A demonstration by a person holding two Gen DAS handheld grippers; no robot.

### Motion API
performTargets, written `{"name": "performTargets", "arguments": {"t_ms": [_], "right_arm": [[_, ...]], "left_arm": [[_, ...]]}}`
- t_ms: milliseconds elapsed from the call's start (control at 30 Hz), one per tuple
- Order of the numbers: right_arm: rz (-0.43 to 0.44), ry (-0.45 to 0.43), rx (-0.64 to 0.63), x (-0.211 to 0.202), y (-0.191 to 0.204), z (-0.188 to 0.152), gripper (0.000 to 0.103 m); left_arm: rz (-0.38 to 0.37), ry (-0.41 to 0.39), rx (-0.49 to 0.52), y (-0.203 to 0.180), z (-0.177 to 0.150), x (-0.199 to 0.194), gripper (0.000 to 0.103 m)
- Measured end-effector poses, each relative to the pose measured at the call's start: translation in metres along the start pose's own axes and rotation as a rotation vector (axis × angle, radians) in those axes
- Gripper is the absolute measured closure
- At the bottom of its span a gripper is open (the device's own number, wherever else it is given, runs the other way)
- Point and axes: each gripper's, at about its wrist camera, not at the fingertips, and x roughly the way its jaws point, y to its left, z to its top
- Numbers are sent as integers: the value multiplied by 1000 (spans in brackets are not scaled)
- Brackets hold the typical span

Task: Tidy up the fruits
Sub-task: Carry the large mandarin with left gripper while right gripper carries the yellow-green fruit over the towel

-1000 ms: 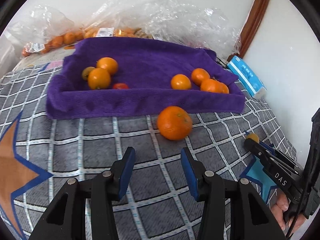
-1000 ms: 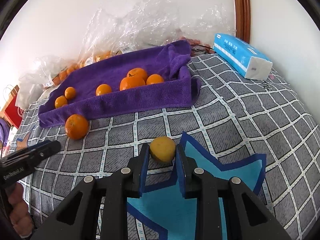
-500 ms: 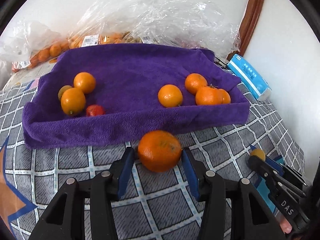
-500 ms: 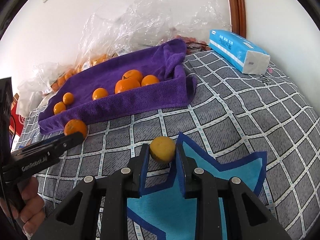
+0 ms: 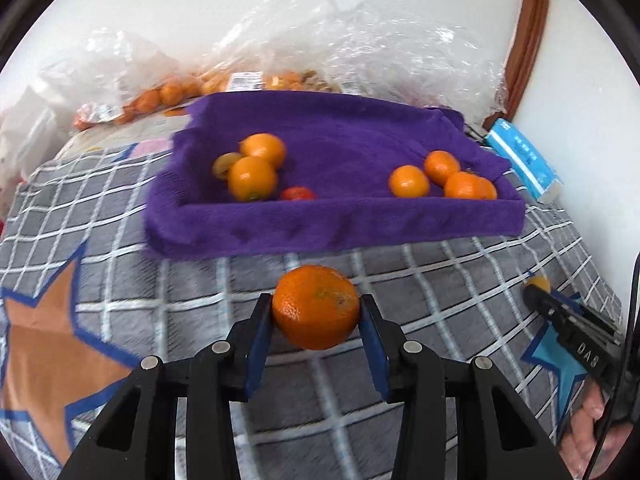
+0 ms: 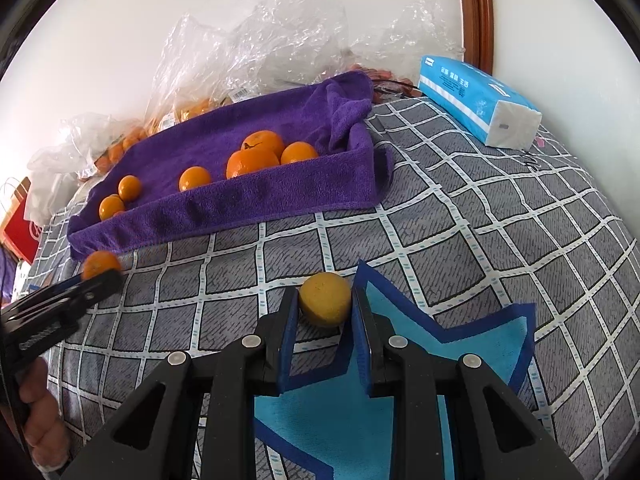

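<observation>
My left gripper (image 5: 316, 314) is shut on a large orange (image 5: 316, 306) and holds it just above the checked bedcover, in front of the purple towel tray (image 5: 332, 222). The tray holds several small oranges (image 5: 253, 178), one red fruit (image 5: 298, 194) and a greenish one. My right gripper (image 6: 325, 306) is shut on a small yellow fruit (image 6: 325, 298) low over the cover, right of the tray (image 6: 256, 204). The left gripper and its orange (image 6: 100, 264) show at the left of the right wrist view.
Clear plastic bags with more oranges (image 5: 160, 96) lie behind the tray against the wall. A blue tissue pack (image 6: 476, 100) lies at the right by the wall. A red bag (image 6: 18, 220) stands at the far left.
My left gripper has closed on the large orange and lifted it back from the tray's front edge. My right gripper keeps the yellow fruit and has hardly moved.
</observation>
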Motion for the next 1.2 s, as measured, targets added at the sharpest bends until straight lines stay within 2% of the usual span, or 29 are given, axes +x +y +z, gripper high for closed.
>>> {"name": "performTargets", "arguments": {"t_ms": [167,400,633,800,1200], "right_arm": [[8,1,-14,0,2,-1,77],[-11,22,-23,-5,8,-7,77],[28,51,23,-17,18,-5,77],[22,41,2,-30,39,2,77],[39,-6,-24,-53,69,26,77]], "left_arm": [[33,-17,-24,24,-15,-16,63],[23,-34,-88,50,-21,-40,63],[2,-67,-132,70,-18,-66,63],[-24,-81,-173,81,-12,-77,63],[-38,-123,-163,88,7,-93,63]]}}
